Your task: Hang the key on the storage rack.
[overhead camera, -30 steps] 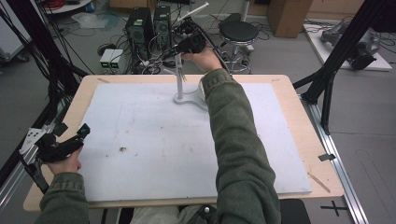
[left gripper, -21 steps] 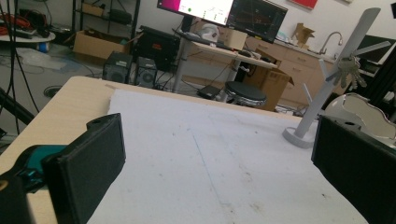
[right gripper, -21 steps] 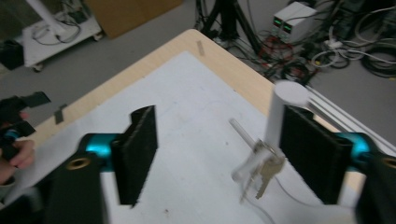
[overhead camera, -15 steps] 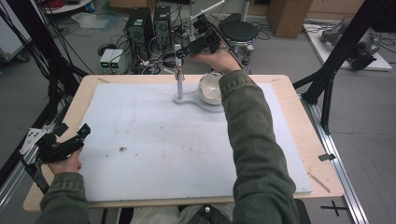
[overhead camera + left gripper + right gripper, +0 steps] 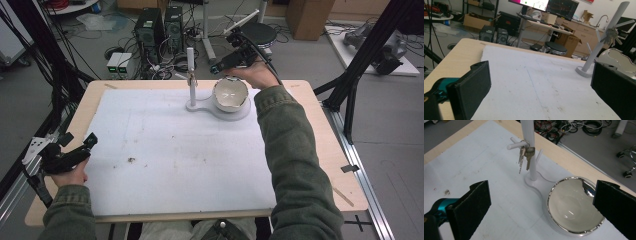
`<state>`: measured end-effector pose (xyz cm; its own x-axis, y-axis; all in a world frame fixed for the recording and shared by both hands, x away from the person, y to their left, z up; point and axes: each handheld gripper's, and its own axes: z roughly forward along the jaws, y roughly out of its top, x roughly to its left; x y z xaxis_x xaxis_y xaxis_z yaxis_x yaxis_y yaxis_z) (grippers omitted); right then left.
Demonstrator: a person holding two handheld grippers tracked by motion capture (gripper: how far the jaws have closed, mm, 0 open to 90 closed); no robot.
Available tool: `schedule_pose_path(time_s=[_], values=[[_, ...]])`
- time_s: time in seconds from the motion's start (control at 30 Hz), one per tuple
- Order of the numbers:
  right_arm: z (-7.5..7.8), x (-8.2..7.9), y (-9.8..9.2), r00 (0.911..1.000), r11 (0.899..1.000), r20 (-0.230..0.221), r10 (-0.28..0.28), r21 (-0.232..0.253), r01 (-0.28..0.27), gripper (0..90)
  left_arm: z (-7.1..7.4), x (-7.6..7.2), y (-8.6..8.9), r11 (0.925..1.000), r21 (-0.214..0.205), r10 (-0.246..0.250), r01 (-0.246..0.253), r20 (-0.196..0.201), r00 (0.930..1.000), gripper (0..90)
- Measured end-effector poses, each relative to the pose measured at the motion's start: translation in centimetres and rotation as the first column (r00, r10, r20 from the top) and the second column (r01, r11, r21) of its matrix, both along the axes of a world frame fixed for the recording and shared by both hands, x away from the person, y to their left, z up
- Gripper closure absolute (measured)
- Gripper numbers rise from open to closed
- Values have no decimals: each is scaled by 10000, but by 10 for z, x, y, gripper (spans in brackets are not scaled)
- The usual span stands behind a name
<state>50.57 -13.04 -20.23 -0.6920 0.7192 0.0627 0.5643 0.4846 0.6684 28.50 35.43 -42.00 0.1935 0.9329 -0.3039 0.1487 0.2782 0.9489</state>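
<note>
Right gripper (image 5: pixel 226 64): held above the far edge of the surface, behind the bowl, in the high view; the hand (image 5: pixel 257 75) grips it from the right.
Right fingers (image 5: pixel 471 203): wide apart with nothing between the pads; they have just been opening.
Keys (image 5: pixel 524 156): a small bunch on a ring, hanging from a short peg of the white stand, touching only the peg. In the right gripper view they sit ahead of the fingers, above the gap and closer to the left finger, well apart from both pads.
Stand (image 5: pixel 190 75): a white upright post with side pegs, foot resting on the pad near the far edge of the surface (image 5: pixel 320 145); the foot runs on into the round base under the bowl.
Bowl (image 5: pixel 230 94): shiny, wavy rim, just to the right of the post in the high view. In the right gripper view it lies low between the fingers, its right rim partly hidden behind the right finger; whether they touch cannot be told.
Pad (image 5: pixel 170 150): white sheet over most of the surface, with a few dark specks.
Left gripper (image 5: pixel 79 144): at the near left corner of the surface, held in the left hand (image 5: pixel 70 172), well apart from stand and keys.
Left fingers (image 5: pixel 474 87): apart, nothing between them; the stand and bunch show far off at upper right in the left gripper view.
</note>
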Motion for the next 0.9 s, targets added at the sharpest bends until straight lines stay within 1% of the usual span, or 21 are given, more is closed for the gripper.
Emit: schedule_pose_path(time_s=[0.07,0.1,0.17,0.2,0.23,0.37,0.4,0.43,0.47,0.53,0.6,0.63,0.73,0.83,0.9], values=[[2,-4,-5,10000,9999,-49,32,109,-32,5,0,0,0,10000,2,-10,10,3,10000,33],[2,-6,-8,10000,10000,-83,-53,43,53,5,0,0,0,10000,86,-7,7,-6,10000,33],[2,-9,-14,9999,10000,-111,-91,-38,91,5,0,-1,0,9999,105,-16,16,32,10000,33],[1,-11,-16,9999,9999,-78,-125,-100,124,5,0,-1,0,9999,103,-38,38,20,10000,33],[0,-12,-19,9999,9999,23,-116,-96,116,5,0,-1,0,9999,110,-41,41,4,10000,33],[-4,-16,-31,9997,9997,133,-228,-61,229,6,1,-1,-1,9999,152,-15,15,13,10000,33],[-4,-17,-33,9995,9995,62,-301,-111,302,6,1,-1,-1,9998,187,9,-10,35,10000,33],[-5,-18,-34,9992,9990,198,-341,-286,346,6,1,-1,-1,9996,270,-15,14,17,10000,33],[-6,-20,-35,9991,9985,177,-395,-377,402,6,1,-1,-2,9997,257,-32,31,23,10000,33],[-9,-22,-38,9992,9990,86,-397,-195,398,6,0,-1,-3,9996,287,-58,56,37,10000,33],[-13,-24,-42,9992,9990,102,-377,-233,379,6,1,-1,-3,9995,327,-45,45,24,10000,33],[-14,-25,-44,9990,9988,19,-441,-233,441,6,1,-1,-3,9994,342,-44,43,20,10000,33],[-19,-28,-51,9985,9980,49,-553,-289,554,6,1,-1,-3,9994,331,-29,29,19,10000,33],[-24,-31,-58,9978,9977,18,-665,-111,665,6,1,-1,-3,9995,329,20,-20,-6,10000,33],[-28,-34,-63,9973,9973,-13,-733,-62,733,6,0,-1,-2,9994,339,70,-66,-110,9999,33]])
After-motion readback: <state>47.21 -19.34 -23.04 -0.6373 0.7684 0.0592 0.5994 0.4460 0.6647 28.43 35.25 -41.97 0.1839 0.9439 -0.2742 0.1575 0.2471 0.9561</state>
